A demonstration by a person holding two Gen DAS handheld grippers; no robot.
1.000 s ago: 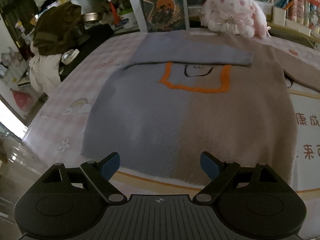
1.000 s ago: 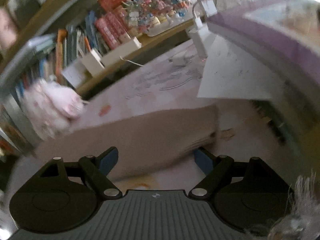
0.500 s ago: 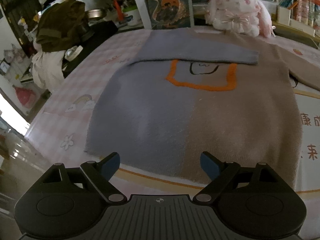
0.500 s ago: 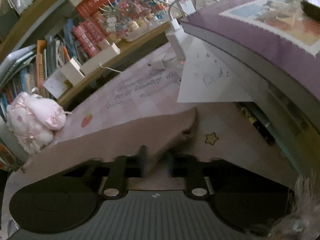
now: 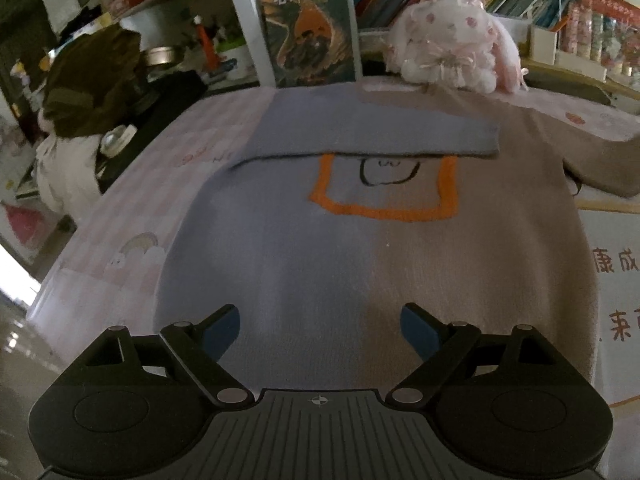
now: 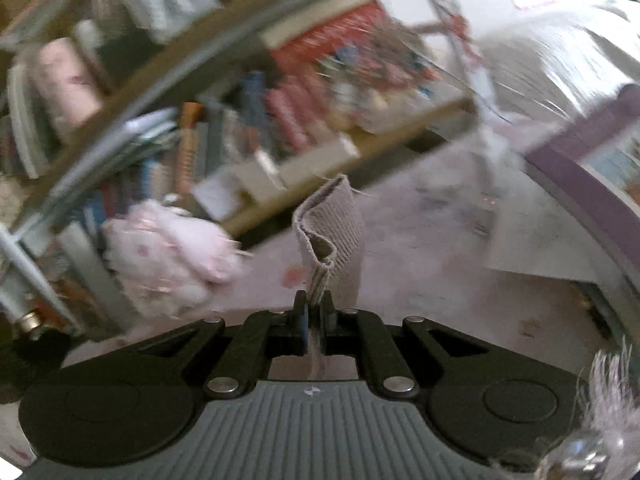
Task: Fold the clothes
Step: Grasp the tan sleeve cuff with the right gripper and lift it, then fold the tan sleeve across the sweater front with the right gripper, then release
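Sweater [image 5: 360, 248] is laid flat on the pink sheet [image 5: 120, 248], grey-blue half on the left, tan half on the right. Left sleeve [image 5: 360, 136] is seen already folded across the chest, above the orange square. Left claw [image 5: 320, 326] is held wide and empty, just over the hem, touching nothing. Right sleeve [image 5: 600, 164] is seen lifted off toward the right edge; its ribbed cuff [image 6: 330, 236] is pinched in the right claw [image 6: 315, 312], closed tight on it, cuff end standing up past the tips. Right view is motion-blurred. Judged: roughly a third done; right sleeve fold, then body folds, left to do. Room: bare sheet is left on the sweater's left side, floor drop beyond it; book [image 5: 310, 28] and plush bunny [image 5: 452, 44] are close behind the collar; printed mat [image 5: 612, 264] and shelf clutter are near on the right.
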